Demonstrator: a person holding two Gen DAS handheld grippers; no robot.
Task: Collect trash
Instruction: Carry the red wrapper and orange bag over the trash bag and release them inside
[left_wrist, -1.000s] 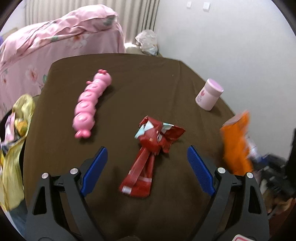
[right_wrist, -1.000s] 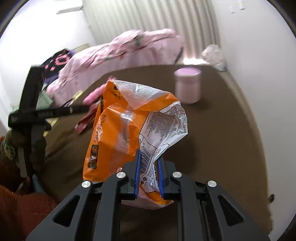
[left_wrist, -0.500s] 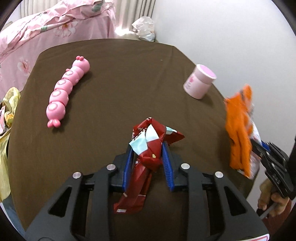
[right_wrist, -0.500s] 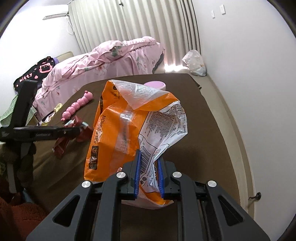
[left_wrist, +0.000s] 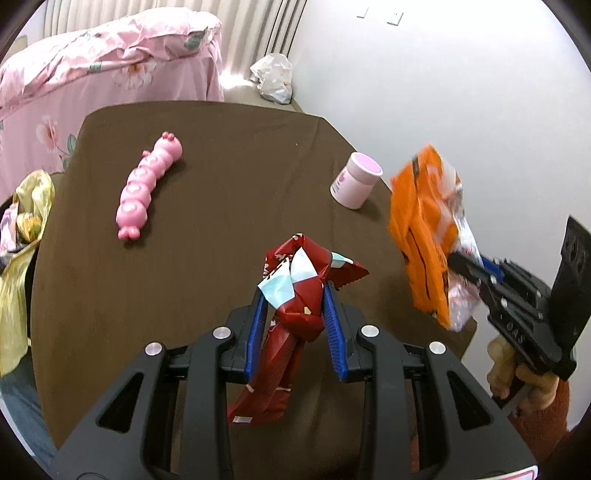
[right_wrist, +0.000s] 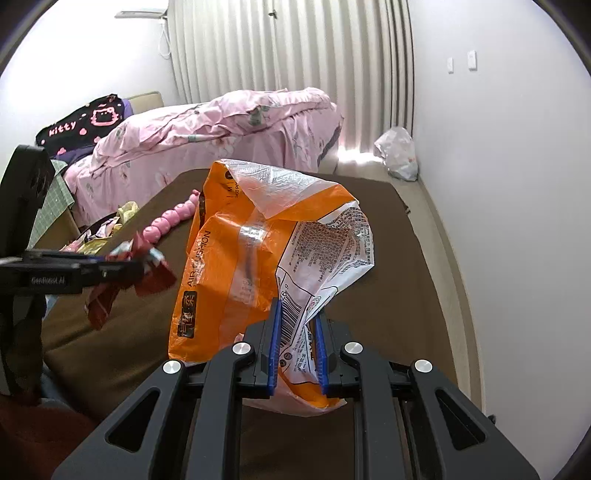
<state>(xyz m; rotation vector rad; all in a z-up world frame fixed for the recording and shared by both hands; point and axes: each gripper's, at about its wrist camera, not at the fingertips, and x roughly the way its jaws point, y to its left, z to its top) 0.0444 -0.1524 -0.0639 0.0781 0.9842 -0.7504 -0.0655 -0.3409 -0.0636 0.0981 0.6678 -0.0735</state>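
We hold two bits of trash up over the brown table (left_wrist: 207, 258). Our left gripper (left_wrist: 295, 328) squeezes the red wrapper (left_wrist: 295, 295) at its twisted middle. Our right gripper (right_wrist: 297, 347) pinches the orange bag (right_wrist: 236, 266) near its bottom. Both look light, thin and crinkly, maybe slippery, so a bunched-up part is best to grab. The pink toy (left_wrist: 146, 184) looks smooth and bumpy.

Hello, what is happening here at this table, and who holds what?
A person is collecting trash with a hand-held gripper in each hand. The left gripper is shut on a crumpled red snack wrapper and holds it above the brown table. The right gripper is shut on an orange and white plastic bag. A pink caterpillar toy and a pink lidded jar stand untouched.
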